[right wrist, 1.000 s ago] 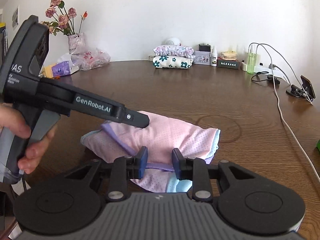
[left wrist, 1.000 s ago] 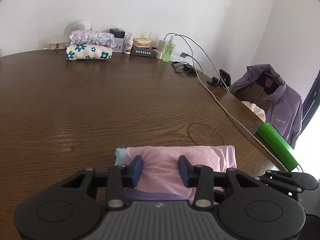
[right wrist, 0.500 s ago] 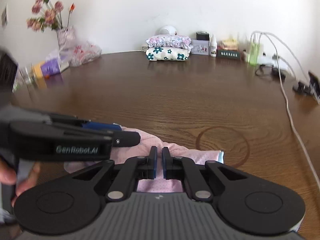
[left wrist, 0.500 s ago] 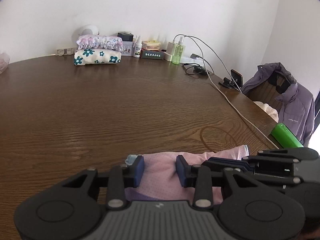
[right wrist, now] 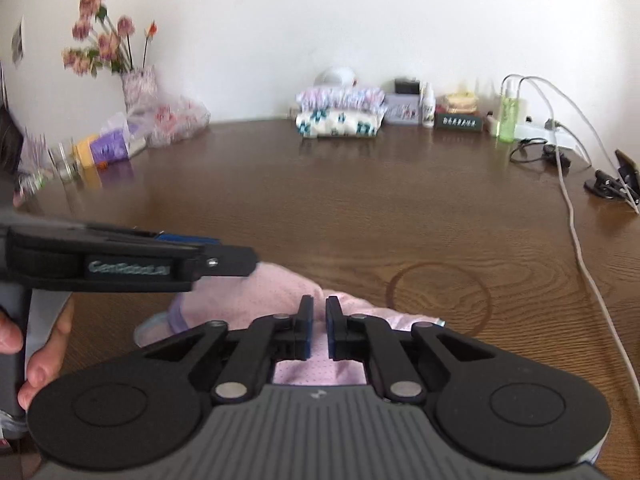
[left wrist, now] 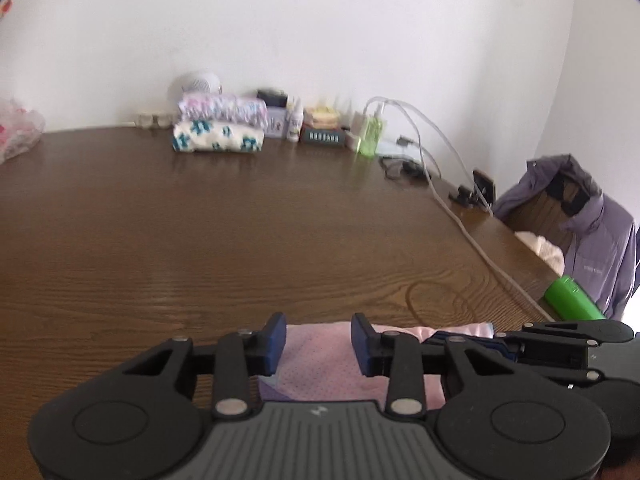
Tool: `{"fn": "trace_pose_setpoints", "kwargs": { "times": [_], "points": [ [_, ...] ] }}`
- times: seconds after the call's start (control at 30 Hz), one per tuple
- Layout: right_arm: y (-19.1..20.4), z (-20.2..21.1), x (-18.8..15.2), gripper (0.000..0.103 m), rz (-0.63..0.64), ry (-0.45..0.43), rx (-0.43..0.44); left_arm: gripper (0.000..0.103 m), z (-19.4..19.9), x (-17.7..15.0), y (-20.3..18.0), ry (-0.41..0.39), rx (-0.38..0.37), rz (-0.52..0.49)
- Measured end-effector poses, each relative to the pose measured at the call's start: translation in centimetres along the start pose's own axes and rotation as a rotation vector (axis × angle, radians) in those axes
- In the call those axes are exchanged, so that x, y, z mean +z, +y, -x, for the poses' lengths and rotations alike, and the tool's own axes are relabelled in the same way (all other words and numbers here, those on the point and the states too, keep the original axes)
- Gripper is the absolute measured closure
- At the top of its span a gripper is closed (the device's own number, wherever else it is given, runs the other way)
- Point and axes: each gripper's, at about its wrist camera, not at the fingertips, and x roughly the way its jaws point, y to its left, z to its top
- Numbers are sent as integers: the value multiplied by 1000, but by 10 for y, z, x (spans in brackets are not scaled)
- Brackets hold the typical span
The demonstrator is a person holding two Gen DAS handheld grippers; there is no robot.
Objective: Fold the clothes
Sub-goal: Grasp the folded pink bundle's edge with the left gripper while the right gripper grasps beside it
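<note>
Left gripper (left wrist: 319, 343): fingers spread wide, holding nothing; the pink garment (left wrist: 320, 354) lies flat between and under them.
Right gripper (right wrist: 317, 330): fingers (right wrist: 305, 330) drawn almost together with a thin gap; whether cloth is pinched between them I cannot tell.
Pink garment: folded on the near edge of the worktop (right wrist: 360, 216), lilac trim at its left end, under both grippers.
Mid worktop: a ring stain (right wrist: 438, 300) just beyond the garment.
Far edge: folded floral clothes (right wrist: 340, 114) stacked by the wall, a green bottle (right wrist: 507, 116) beside them.
</note>
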Motion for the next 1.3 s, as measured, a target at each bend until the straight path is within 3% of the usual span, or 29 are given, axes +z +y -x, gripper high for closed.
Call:
{"fn": "trace_pose_setpoints", "kwargs": {
  "times": [0.1,0.17,0.27,0.43,0.5,0.57,0.73,0.87,0.97,1.0,1.13,1.23,1.3],
  "points": [
    [10,20,-4,95,25,-22,4,70,13,-7,-10,15,-13,-51],
    [18,20,-11,95,29,14,15,71,16,-13,-15,41,-9,-81],
    [31,18,-27,93,68,2,-12,80,6,-27,-17,106,28,-113],
    [36,22,-32,91,97,-19,-24,77,12,-31,-10,84,19,-71],
    [26,34,-31,82,42,-44,-11,61,20,-29,-7,69,12,-49],
    [17,44,-33,63,2,-55,12,54,28,-31,-6,61,5,-59],
    [12,39,-52,63,57,8,0,63,28,-41,-7,139,-13,-50],
    [7,41,-53,63,66,15,18,74,31,-45,-5,131,-19,-21],
    [-1,46,-51,61,56,25,47,73,34,-47,3,116,-44,12],
    [-3,49,-51,61,58,25,62,68,35,-49,7,114,-64,5],
    [-9,56,-56,61,112,24,111,64,39,-52,12,114,-134,-109],
    [-7,56,-60,72,161,23,116,78,37,-52,15,119,-141,-165],
    [-6,56,-62,77,197,14,113,95,35,-51,19,124,-156,-198]
  ]
}}
